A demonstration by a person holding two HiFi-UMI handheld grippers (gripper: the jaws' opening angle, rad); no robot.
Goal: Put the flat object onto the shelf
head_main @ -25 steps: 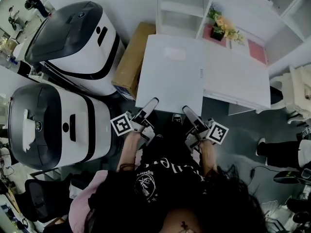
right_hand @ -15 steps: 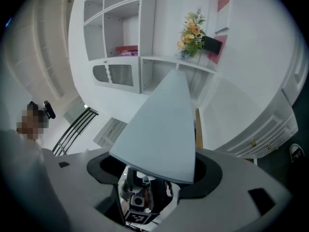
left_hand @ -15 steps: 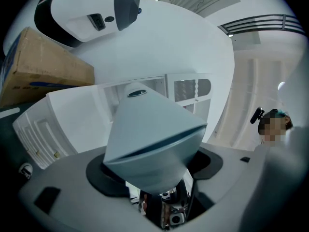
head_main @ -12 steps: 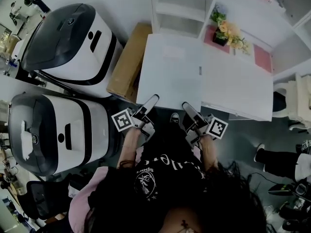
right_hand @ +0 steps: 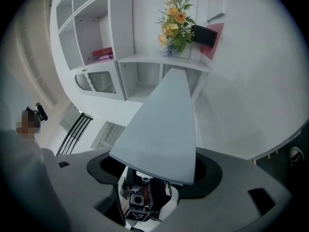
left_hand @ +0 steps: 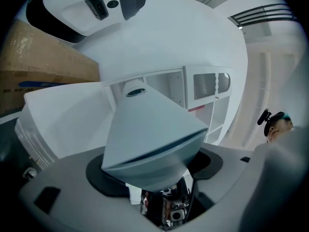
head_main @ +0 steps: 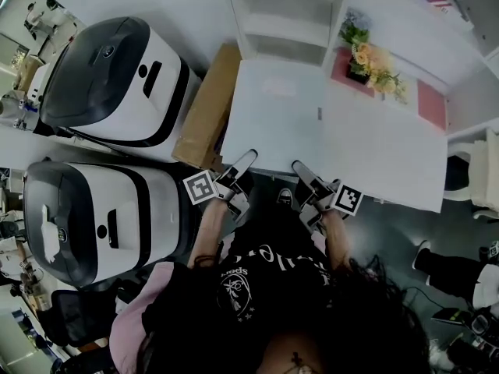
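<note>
A: Where is the flat white rectangular panel (head_main: 273, 111)?

B: It is held out in front of the person. Its far edge is near the foot of the white open shelf unit (head_main: 284, 10), not on it. Its right side meets the white worktop (head_main: 390, 142); from above one cannot tell whether the two touch.

A: And the grippers?

B: The left gripper (head_main: 245, 159) sits close to the panel's near left corner, and the right gripper (head_main: 300, 168) sits further right on the same edge. In each gripper view the jaws stand together as a single wedge, clamped on the panel's edge. The upper jaw covers the line of contact.

A: What is cut off or hard to read?

B: The person's dark shirt (head_main: 265, 287) hides the floor below the hands. The shelf unit's top runs out of frame. A brown cardboard box (head_main: 204, 111) lies just left of the panel; which overlaps which is unclear. Beside it stand two large white-and-black machines (head_main: 109, 72), of a kind that cannot be made out. A dark pot of yellow flowers (head_main: 366, 57) stands near the worktop's far edge.
</note>
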